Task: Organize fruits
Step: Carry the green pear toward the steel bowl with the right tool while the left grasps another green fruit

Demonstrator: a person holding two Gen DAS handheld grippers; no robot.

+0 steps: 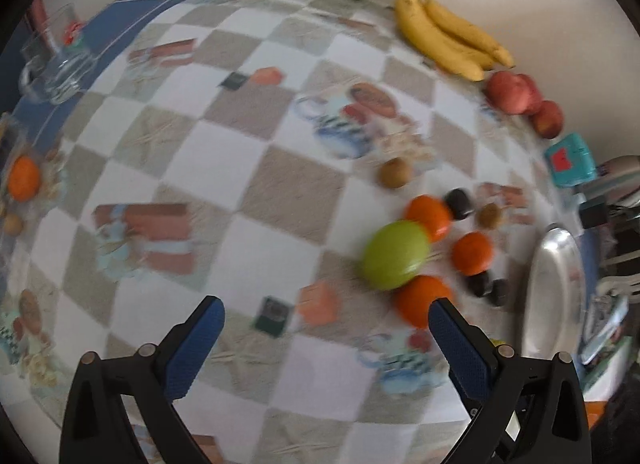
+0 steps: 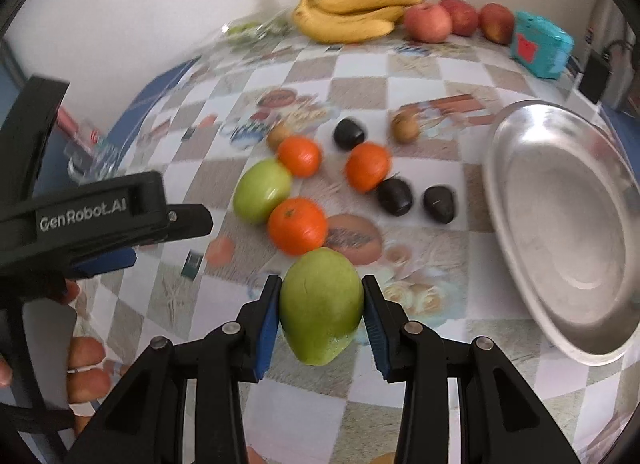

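Note:
My right gripper [image 2: 321,283] is shut on a green mango-like fruit [image 2: 322,312] and holds it just above the checkered cloth. Beyond it lie a green apple [image 2: 262,190], three oranges [image 2: 298,226], three dark fruits [image 2: 395,196] and two kiwis [image 2: 405,126]. My left gripper [image 1: 326,304] is open with nothing between its fingers, and hovers left of the same cluster, near the green apple [image 1: 396,254]. In the right wrist view the left gripper [image 2: 160,240] shows at the left edge, held by a hand.
An empty metal dish [image 2: 568,224] sits to the right of the fruit. Bananas [image 2: 348,14], red apples [image 2: 428,22] and a teal box [image 2: 540,48] line the back wall. A glass mug [image 1: 56,64] and another orange [image 1: 24,178] stand far left.

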